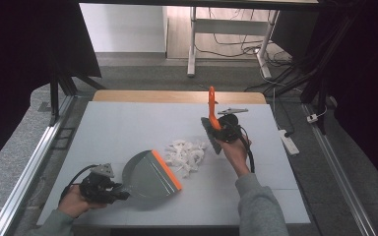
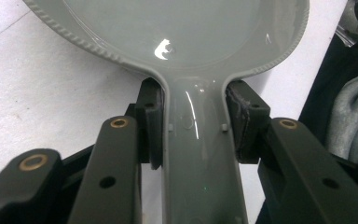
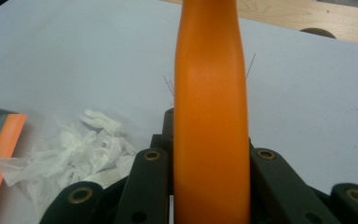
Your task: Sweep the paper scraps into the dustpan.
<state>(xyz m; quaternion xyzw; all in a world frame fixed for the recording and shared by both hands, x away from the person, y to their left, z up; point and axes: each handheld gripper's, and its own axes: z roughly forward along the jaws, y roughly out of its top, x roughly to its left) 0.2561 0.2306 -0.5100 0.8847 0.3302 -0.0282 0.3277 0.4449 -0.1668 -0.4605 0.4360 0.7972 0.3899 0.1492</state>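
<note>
A heap of white paper scraps (image 1: 186, 155) lies mid-bench, on the pale bench (image 1: 123, 132) top, between the two tools. Nothing else sits among them; a wooden strip runs along the bench's far edge, and cables and a power strip (image 1: 289, 141) lie on the floor to the right.

The grey dustpan (image 1: 150, 174) rests on the bench at the left, its orange lip (image 1: 167, 169) facing the scraps and just short of them. The left tool (image 1: 120, 191) lies low and near level, clenched on the dustpan's handle (image 2: 200, 154), a pad (image 2: 154, 123) pressing each side.

The right tool (image 1: 221, 130) stands just beyond the scraps on the right, raised on a bent wrist, grasping the orange brush handle (image 3: 210, 130), which points upward. The grey brush head (image 1: 209, 132) hangs beside the heap's right edge; whether it touches the scraps, I cannot tell.
</note>
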